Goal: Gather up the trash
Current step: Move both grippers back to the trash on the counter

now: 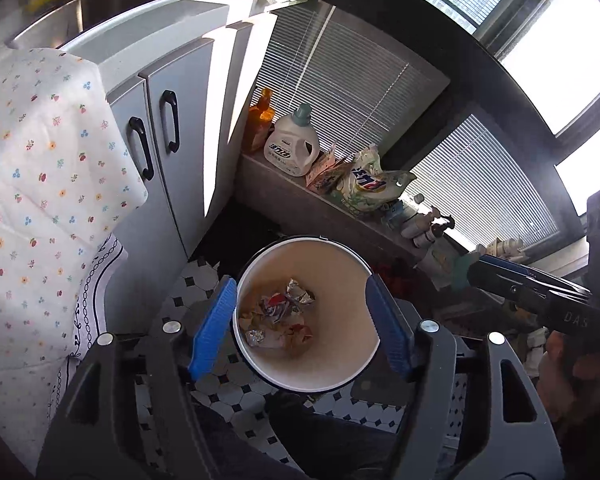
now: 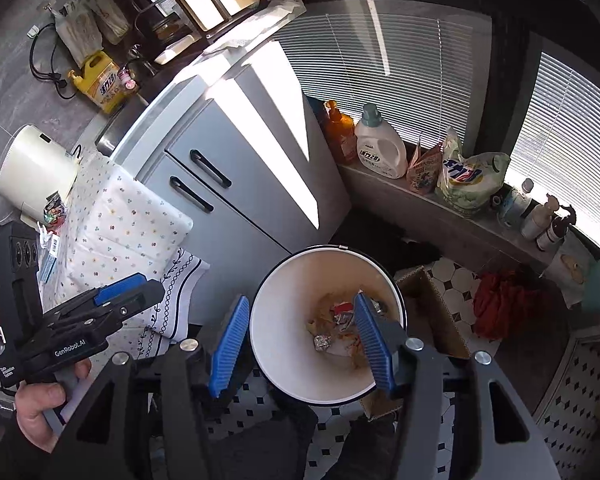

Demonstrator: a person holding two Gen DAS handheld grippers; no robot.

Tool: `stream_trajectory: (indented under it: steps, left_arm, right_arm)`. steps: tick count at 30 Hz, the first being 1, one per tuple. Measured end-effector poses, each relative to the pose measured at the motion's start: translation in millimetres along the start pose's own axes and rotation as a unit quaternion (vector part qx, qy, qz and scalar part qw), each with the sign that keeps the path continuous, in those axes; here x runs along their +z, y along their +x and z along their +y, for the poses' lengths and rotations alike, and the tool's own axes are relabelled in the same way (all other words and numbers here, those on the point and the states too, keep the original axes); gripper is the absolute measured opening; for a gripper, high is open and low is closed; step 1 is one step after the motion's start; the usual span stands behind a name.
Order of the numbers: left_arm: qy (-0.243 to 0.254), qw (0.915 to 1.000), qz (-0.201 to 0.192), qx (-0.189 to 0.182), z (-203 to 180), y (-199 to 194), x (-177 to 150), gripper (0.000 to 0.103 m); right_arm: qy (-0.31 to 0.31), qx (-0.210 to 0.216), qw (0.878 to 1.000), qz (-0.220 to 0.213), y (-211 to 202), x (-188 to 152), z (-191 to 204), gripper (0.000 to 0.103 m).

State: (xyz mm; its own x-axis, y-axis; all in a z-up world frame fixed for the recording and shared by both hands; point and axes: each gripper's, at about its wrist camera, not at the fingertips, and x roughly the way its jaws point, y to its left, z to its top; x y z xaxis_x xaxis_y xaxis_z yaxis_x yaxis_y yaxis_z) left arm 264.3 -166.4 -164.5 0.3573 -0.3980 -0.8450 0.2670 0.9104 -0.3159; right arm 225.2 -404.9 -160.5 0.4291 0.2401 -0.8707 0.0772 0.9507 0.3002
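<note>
- White inside and dark-rimmed, the bin [image 1: 306,314] is seen from the left wrist between the spread pads of the left gripper [image 1: 302,324]; nothing is held. Crumpled trash [image 1: 278,322] lies at its bottom. The right gripper [image 1: 476,274] is seen at 3 o'clock.
- From the right wrist, the right gripper [image 2: 300,344] is seen parted and empty above the bin [image 2: 288,320]; the left gripper [image 2: 140,280] is at 9 o'clock.
</note>
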Motion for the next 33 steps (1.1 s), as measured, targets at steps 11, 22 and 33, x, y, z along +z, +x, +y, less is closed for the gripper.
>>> stream_trajectory:
  steps: [11, 22, 33]
  left_arm:
    - [-0.050, 0.9930, -0.067, 0.084, 79, -70, 10, 0.096]
    - [-0.105, 0.9811, -0.105, 0.124, 156, -123, 3, 0.097]
    - [-0.137, 0.9704, -0.134, 0.147, 234, -163, -3, 0.097]
  right_arm:
    - [-0.069, 0.018, 0.997, -0.023, 13, 25, 89, 0.087]
    - [-0.110, 0.041, 0.993, -0.029, 33, 40, 171, 0.095]
    - [-0.138, 0.058, 0.988, -0.026, 58, 39, 251, 0.095]
